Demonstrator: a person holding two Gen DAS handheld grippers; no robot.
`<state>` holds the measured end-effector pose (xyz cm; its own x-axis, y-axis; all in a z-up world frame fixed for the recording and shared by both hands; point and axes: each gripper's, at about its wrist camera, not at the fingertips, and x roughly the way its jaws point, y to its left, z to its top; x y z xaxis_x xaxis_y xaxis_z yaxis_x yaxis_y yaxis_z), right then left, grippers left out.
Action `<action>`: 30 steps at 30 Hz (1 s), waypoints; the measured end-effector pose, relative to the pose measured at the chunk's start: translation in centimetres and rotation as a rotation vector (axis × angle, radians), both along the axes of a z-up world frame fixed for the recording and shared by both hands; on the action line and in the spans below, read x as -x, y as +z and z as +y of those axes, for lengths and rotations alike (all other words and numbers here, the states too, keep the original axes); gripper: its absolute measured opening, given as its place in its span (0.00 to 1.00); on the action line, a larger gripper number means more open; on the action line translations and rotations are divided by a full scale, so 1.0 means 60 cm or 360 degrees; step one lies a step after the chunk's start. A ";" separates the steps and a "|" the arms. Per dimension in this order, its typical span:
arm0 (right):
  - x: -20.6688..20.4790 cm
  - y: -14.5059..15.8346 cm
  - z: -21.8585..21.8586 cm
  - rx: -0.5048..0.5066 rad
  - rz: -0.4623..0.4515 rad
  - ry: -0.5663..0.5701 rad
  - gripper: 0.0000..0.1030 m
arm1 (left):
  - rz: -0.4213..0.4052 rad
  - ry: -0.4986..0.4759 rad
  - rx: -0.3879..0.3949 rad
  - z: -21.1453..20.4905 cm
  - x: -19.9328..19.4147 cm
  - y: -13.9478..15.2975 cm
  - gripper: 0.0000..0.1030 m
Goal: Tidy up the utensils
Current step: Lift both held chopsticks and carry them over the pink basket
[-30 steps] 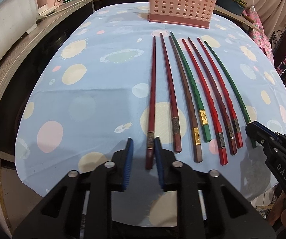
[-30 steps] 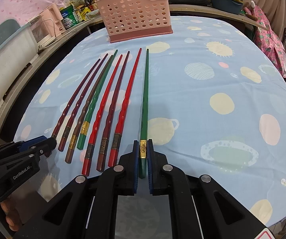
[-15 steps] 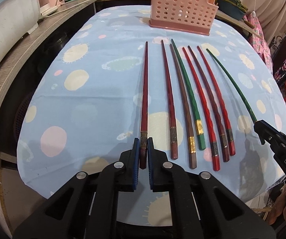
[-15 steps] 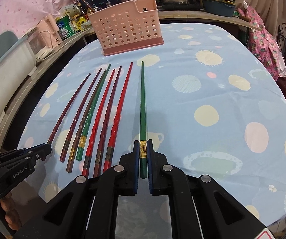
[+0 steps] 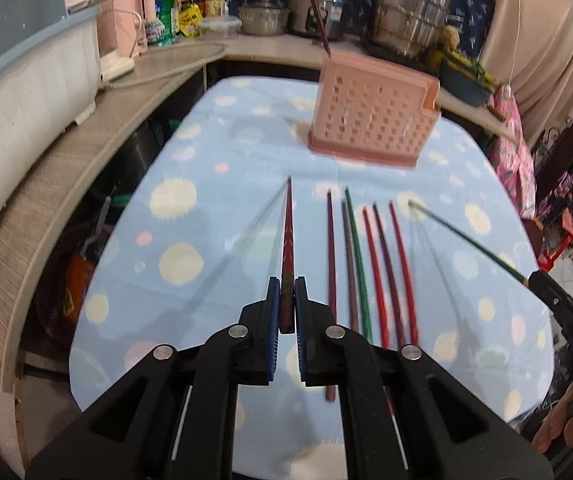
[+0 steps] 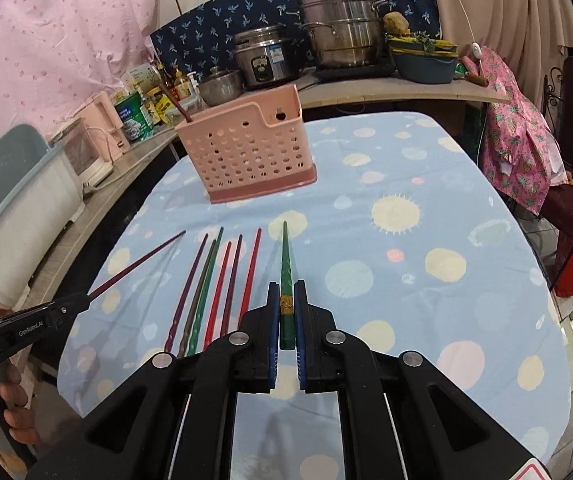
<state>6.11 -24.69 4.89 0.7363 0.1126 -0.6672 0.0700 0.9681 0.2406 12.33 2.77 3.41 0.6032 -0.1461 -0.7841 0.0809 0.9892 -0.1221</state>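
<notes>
Dark red, twist-carved chopstick (image 5: 287, 240) with patterned metal band

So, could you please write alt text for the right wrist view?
The right gripper grips a green chopstick by its thick end, pointing toward a pink basket. Six more chopsticks lie in a row on a blue spotted tablecloth, and the left gripper holds a dark red chopstick.

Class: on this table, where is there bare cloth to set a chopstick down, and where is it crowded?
Free: the broad stretch of tablecloth right of the green chopstick held in the right gripper, and the strip between the pink holder and the chopstick tips. Crowded: the row of six chopsticks lying side by side.
</notes>
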 end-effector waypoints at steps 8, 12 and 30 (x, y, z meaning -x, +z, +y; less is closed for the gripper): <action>-0.053 0.069 -0.035 -0.0042 -0.0150 -0.0045 0.06 | -0.0177 0.0042 0.0047 0.004 -0.063 0.093 0.07; -0.093 0.094 -0.056 -0.0084 -0.0194 -0.0070 0.06 | -0.0244 0.0058 0.0030 -0.003 -0.103 0.130 0.07; -0.225 0.285 -0.068 -0.0137 -0.0555 -0.0057 0.06 | -0.0590 0.0073 0.0202 -0.039 -0.227 0.339 0.07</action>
<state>19.59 -28.75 21.97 0.9227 0.1272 -0.3640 0.0030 0.9416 0.3366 25.96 0.44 23.75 0.8501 -0.1944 -0.4894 0.0988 0.9717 -0.2145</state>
